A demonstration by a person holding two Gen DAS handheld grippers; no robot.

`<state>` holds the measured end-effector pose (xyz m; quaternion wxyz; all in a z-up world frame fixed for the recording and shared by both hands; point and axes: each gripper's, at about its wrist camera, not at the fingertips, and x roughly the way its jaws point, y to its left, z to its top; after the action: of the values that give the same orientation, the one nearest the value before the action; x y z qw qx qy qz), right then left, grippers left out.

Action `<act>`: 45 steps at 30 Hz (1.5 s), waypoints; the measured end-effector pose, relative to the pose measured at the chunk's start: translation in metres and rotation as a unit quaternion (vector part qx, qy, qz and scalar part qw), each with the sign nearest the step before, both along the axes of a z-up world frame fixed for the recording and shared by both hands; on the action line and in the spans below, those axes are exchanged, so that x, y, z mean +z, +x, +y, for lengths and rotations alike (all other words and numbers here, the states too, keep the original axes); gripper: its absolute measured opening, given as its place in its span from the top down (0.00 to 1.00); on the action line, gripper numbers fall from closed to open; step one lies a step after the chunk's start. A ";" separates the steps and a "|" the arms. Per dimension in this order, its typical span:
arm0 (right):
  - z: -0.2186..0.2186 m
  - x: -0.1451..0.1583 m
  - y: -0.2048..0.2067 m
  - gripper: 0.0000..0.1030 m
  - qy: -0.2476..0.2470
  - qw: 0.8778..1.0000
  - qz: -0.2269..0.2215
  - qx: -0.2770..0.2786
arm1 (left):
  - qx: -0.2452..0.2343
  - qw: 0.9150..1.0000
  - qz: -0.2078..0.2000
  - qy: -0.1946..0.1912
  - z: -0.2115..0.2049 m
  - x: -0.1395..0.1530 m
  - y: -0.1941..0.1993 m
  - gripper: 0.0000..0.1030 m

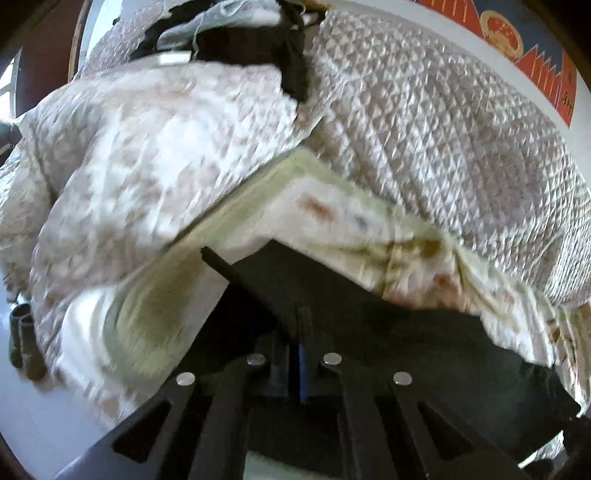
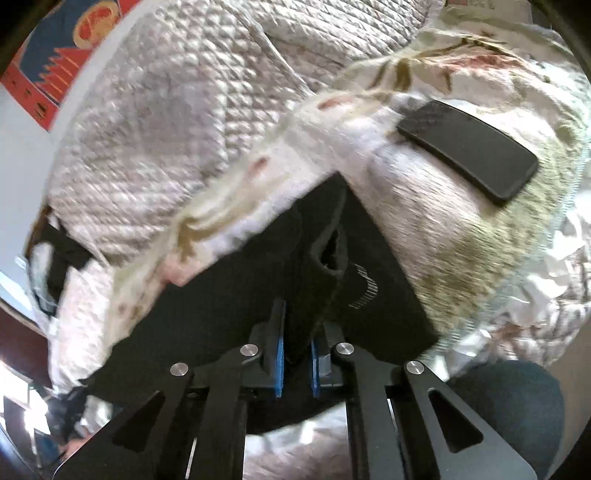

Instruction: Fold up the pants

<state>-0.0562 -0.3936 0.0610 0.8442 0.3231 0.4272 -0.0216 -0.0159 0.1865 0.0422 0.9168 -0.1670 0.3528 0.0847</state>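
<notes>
Black pants (image 2: 229, 295) are lying on the bed's floral sheet (image 2: 461, 229), just in front of the quilt. Both left tongs (image 1: 295, 343) and right tongs (image 2: 297, 350) are clamped on fabric. Soft, floppy stuff, so I'd grab by the hem or waistband corners.

text: none legible | poster (image 1: 532, 48): characters blurred, unreadable

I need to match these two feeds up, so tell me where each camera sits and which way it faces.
Left wrist: on the left gripper, facing down its fingers at the black fabric pants on the floral bedsheet.
Right wrist: on the right gripper, shut on the pants, a flat black phone beyond.
Shared: pants, sheet, quilted pale blanket, red-and-blue wall poster.
</notes>
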 end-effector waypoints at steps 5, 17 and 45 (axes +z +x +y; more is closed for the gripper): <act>-0.007 -0.030 -0.001 0.91 0.012 0.998 0.056 -0.006 | 0.010 0.999 0.049 -0.011 0.002 -0.033 -0.011 0.96; -0.003 -0.023 -0.006 0.89 -0.023 0.998 0.051 0.004 | 0.006 0.999 0.047 0.005 0.000 -0.034 -0.019 0.95; 0.044 -0.001 0.012 0.73 -0.153 0.982 0.030 0.108 | -0.057 0.996 0.069 0.011 -0.031 -0.026 -0.010 0.64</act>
<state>-0.0445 -0.3497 0.0596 0.8677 0.1416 0.4764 -0.0049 -0.0258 0.1551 0.0165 0.8955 -0.1307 0.4229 0.0471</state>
